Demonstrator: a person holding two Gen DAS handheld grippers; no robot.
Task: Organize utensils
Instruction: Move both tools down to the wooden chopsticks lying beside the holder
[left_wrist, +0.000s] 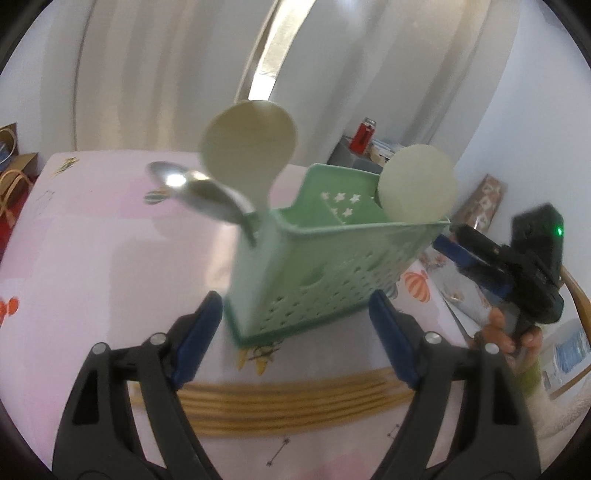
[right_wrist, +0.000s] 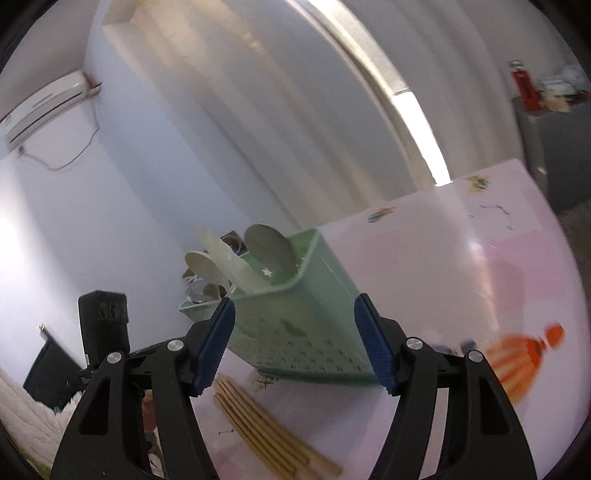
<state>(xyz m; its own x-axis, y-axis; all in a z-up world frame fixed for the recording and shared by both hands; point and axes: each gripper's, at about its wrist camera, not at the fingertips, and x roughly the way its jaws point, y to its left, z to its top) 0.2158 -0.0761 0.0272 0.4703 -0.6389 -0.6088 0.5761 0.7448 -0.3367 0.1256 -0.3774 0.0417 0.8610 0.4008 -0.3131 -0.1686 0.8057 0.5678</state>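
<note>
No legible brand, label or writing on any item; only printed cartoon motifs on the pink tablecloth (left_wrist: 92, 240), blurred.

Left gripper (left_wrist: 295, 332): fingers (left_wrist: 199, 339) wide apart, clamped on nothing. Blue pads level with the base of the green utensil caddy (left_wrist: 332, 266), one on either side; contact not confirmable because of motion blur. Caddy at 12 o'clock from the fingertips, standing on the tablecloth, perforated walls, star cut-outs on the inner divider.

Caddy contents, left wrist view: cream paddle spoon (left_wrist: 249, 151) at the 10 o'clock corner, leaning outward; metal spoon (left_wrist: 195, 192) just beside it, bowl projecting toward 9 o'clock; second cream paddle (left_wrist: 417, 184) at the 2 o'clock corner.

Bundle of wooden chopsticks (left_wrist: 295, 406) flat on the tablecloth at 6 o'clock from the caddy, crosswise between the left fingers, near the caddy base but apart from it.

Right gripper (right_wrist: 295, 343): fingers (right_wrist: 218, 343) wide apart, holding nothing. Caddy (right_wrist: 295, 317) at 12 o'clock, seen tilted in this view, between the pads; contact not determinable. Chopsticks (right_wrist: 266, 424) at 6 o'clock, below the fingertips.

Right gripper body (left_wrist: 524, 266) visible at 3 o'clock in the left wrist view, green indicator lamp lit.

Background: red bottle (left_wrist: 364, 134) at 1 o'clock, wall air conditioner (right_wrist: 48, 107) at 10 o'clock.
</note>
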